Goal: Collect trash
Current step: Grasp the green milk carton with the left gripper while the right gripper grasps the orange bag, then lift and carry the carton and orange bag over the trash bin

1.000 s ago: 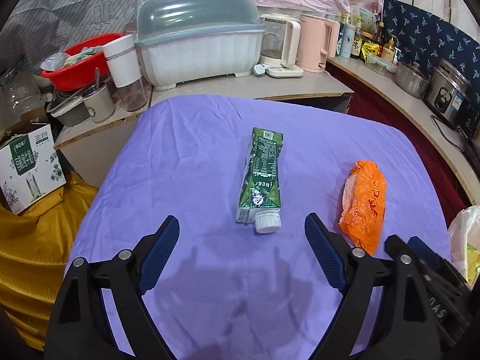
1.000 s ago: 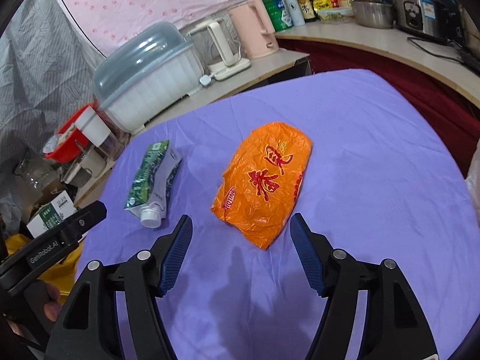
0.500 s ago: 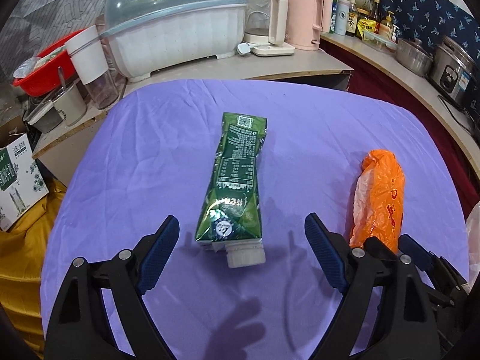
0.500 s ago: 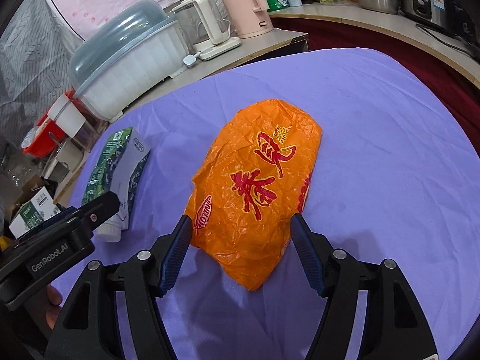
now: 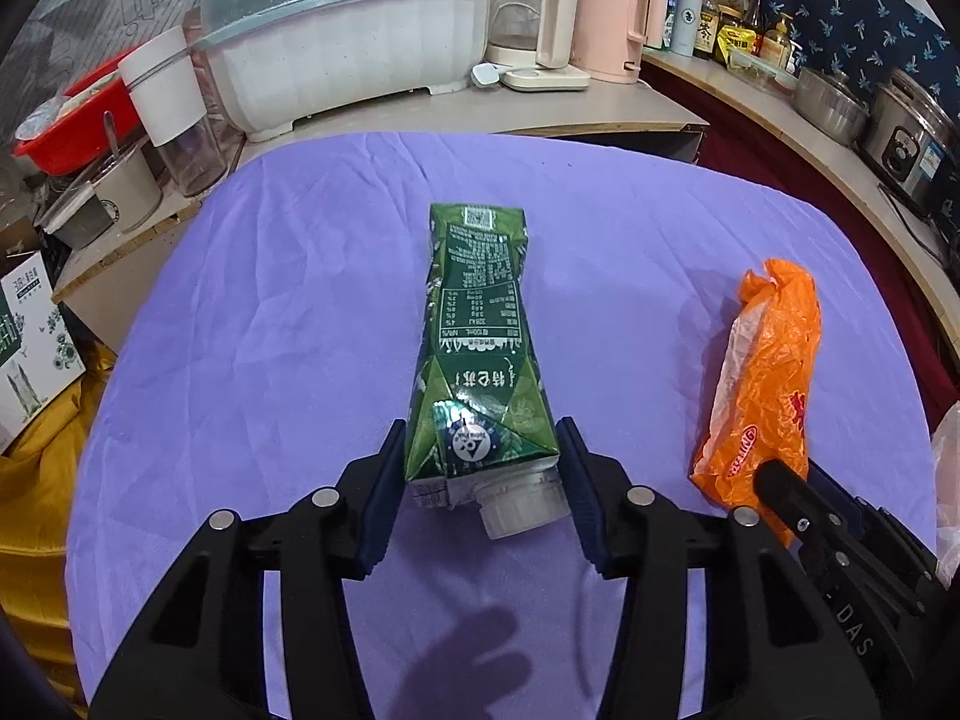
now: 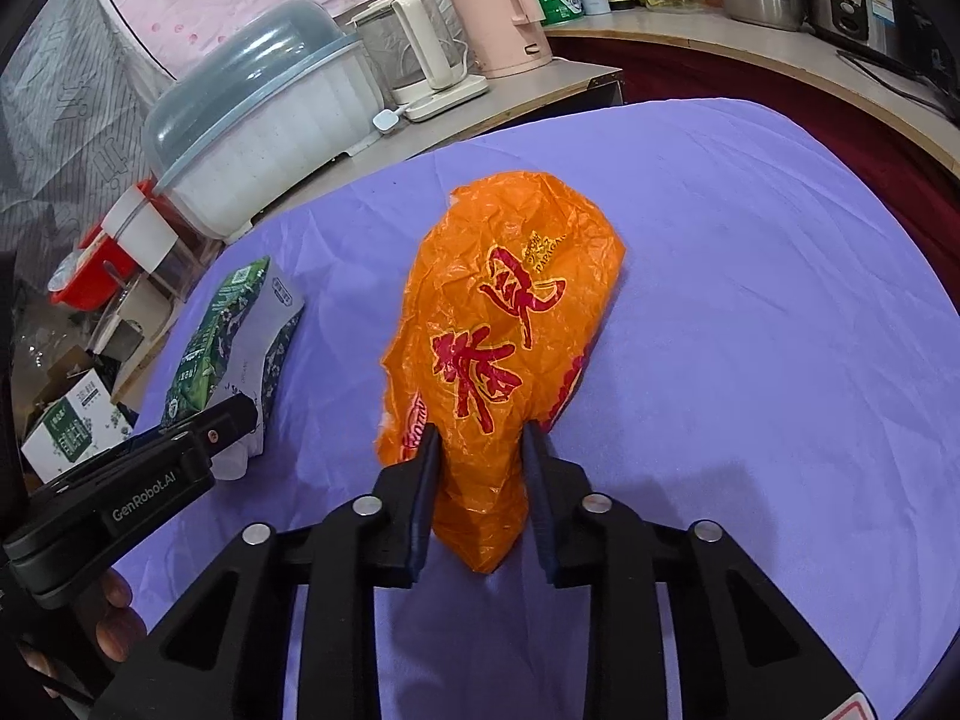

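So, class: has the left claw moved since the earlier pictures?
Yes. The left claw came forward to the green carton on the purple cloth, jaws just closing on it.

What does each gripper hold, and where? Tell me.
Left gripper clamps the green carton at its cap end; right gripper pinches the orange plastic bag at its near end.

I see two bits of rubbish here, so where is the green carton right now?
The green carton lies on the purple tablecloth, cap end clamped in the left hand-held gripper, with the orange bag to its right.
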The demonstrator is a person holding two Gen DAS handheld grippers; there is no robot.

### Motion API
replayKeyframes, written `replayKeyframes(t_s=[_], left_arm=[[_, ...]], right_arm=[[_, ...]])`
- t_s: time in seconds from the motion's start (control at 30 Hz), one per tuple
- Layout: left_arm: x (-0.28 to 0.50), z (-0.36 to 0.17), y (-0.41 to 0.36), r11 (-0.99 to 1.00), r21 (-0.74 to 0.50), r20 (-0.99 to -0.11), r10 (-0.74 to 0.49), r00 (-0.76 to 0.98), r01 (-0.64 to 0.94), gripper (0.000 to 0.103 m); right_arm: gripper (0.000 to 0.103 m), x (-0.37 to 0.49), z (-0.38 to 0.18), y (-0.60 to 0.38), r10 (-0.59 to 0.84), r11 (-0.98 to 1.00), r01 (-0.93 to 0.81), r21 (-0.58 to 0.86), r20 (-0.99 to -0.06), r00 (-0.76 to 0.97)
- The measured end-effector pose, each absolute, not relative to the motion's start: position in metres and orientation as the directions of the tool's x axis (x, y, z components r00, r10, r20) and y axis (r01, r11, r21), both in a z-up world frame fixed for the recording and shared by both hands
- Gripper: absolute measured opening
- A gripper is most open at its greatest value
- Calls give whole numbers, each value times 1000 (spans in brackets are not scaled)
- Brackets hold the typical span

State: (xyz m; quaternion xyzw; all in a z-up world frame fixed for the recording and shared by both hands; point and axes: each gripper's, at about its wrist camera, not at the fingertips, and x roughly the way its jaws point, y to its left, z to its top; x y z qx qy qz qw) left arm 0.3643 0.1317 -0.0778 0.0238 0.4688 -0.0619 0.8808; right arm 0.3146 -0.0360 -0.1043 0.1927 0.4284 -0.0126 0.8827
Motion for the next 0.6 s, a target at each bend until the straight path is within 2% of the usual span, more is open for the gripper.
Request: replayKeyframes(t_s=[0.07,0.33,0.6], left_arm=[[360,-72,133,991,-21,-826,-90,557,129,47],[328,-28,123,988,-43,-791,-124,599,148,45],[286,36,95,976,-48,-718,-181,672,212,45]], right_arm=[[18,309,-98,-38,141,925,186,332,-753,642],[16,276,-51,-52,128,918,177,354,-690,713],[16,231,13,-76,89,919,169,356,-604,792]])
